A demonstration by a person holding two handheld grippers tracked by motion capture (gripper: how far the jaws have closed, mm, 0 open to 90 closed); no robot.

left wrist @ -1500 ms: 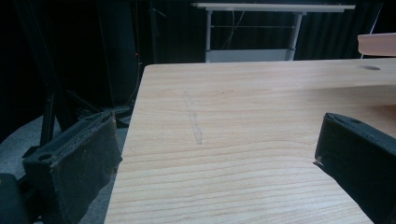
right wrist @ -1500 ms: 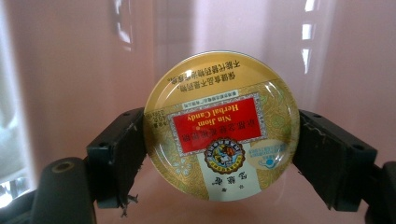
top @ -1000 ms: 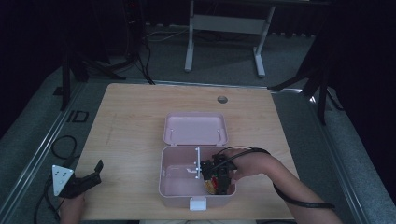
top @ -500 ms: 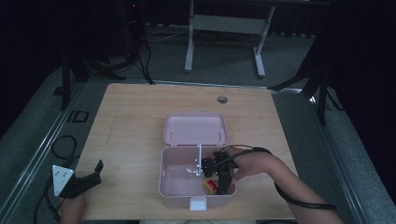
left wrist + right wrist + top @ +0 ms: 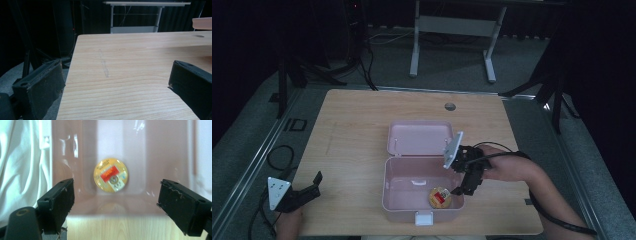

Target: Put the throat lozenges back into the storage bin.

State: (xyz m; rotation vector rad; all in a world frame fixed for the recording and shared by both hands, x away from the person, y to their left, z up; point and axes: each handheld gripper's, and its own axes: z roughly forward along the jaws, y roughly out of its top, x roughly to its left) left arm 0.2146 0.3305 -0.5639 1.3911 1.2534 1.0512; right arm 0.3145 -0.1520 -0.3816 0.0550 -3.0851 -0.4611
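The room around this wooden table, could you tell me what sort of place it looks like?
Probably a lab or recording studio rather than a home. A bare wooden table stands on grey carpet against dark surroundings, with cables on the floor and a metal-legged desk frame behind it.

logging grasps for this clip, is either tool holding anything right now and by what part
Nothing is held. The right tool is open above the pink box, its jaws apart from the round yellow tin inside. The left tool is open over bare table.

Both claws agape (left (image 5: 314, 181), right (image 5: 460, 191)).
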